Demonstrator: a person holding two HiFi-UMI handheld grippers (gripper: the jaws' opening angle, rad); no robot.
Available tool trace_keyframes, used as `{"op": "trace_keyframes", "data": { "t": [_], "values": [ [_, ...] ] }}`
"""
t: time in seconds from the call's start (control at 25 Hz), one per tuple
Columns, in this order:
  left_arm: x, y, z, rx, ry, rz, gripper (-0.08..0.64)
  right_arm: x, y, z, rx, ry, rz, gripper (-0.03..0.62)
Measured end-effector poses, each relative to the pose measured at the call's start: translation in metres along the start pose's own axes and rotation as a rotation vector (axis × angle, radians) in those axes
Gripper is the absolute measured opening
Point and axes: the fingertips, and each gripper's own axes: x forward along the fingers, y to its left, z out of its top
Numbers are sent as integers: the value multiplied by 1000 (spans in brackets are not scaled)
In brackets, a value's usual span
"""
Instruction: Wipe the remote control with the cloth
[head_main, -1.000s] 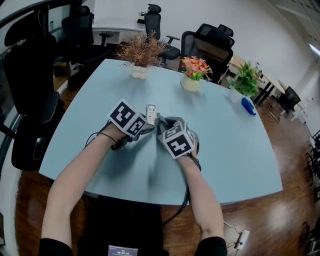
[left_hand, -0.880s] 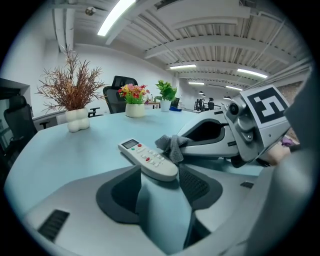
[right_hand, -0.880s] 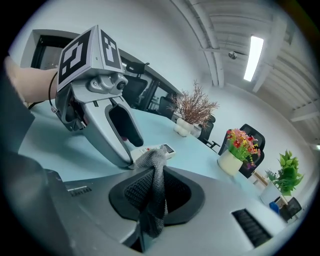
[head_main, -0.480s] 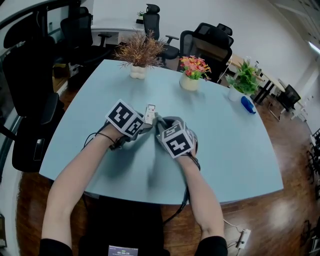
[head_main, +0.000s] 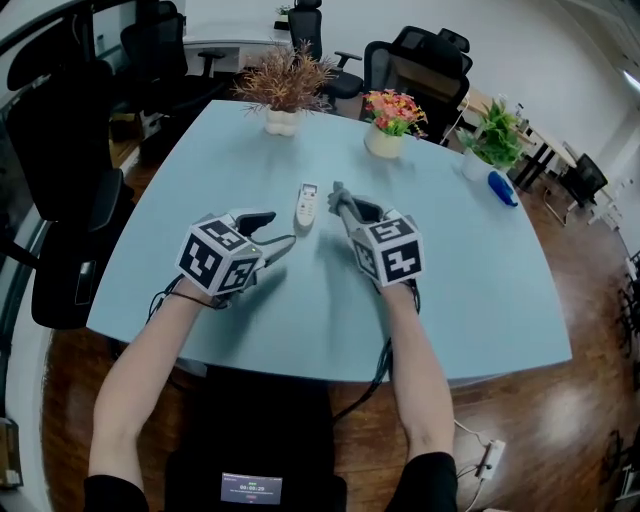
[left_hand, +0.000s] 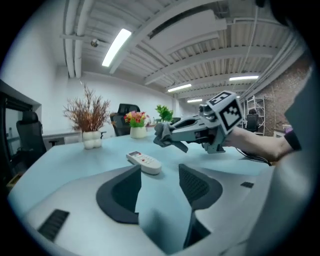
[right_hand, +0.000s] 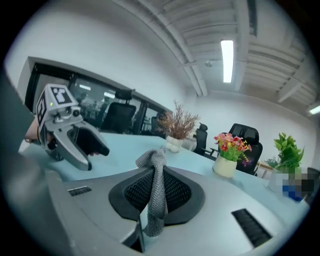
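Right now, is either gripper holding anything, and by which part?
The right gripper pinches the grey cloth mid-length, ends free above and below. The left gripper is open and empty.

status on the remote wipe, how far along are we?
Done, probably: a second ago both grippers met at the remote. It now lies free on the table, so a wipe pass seems over. In hand: the right gripper is shut on the cloth, clear of the remote, and the left gripper is open and empty. Left: cleanliness can't be judged; maybe another pass, or setting the cloth down.
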Motion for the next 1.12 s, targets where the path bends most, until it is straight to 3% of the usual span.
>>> {"op": "trace_keyframes", "data": {
  "t": [0.2, 0.32, 0.44, 0.64, 0.8, 0.96, 1.12],
  "values": [
    [-59, -19, 14, 185, -192, 25, 216, -42, 46, 47, 133, -225, 157, 25],
    [-87, -30, 15, 196, -283, 17, 164, -88, 91, 59, 195, -329, 256, 25],
    [-103, -59, -1, 193, -297, -1, 146, -140, 118, 42, 275, -385, 272, 25],
    [-127, -103, -19, 301, -314, -3, 143, -202, 136, 9, 396, -470, 252, 25],
    [-174, -140, -4, 480, -380, -26, 135, -242, 161, 23, 396, -541, 252, 25],
    [-251, -207, 7, 428, -358, -33, 129, -309, 230, 72, 293, -532, 296, 25],
    [-287, -233, 25, 402, -434, -39, 129, -341, 256, 91, 195, -531, 286, 25]
  ]
}}
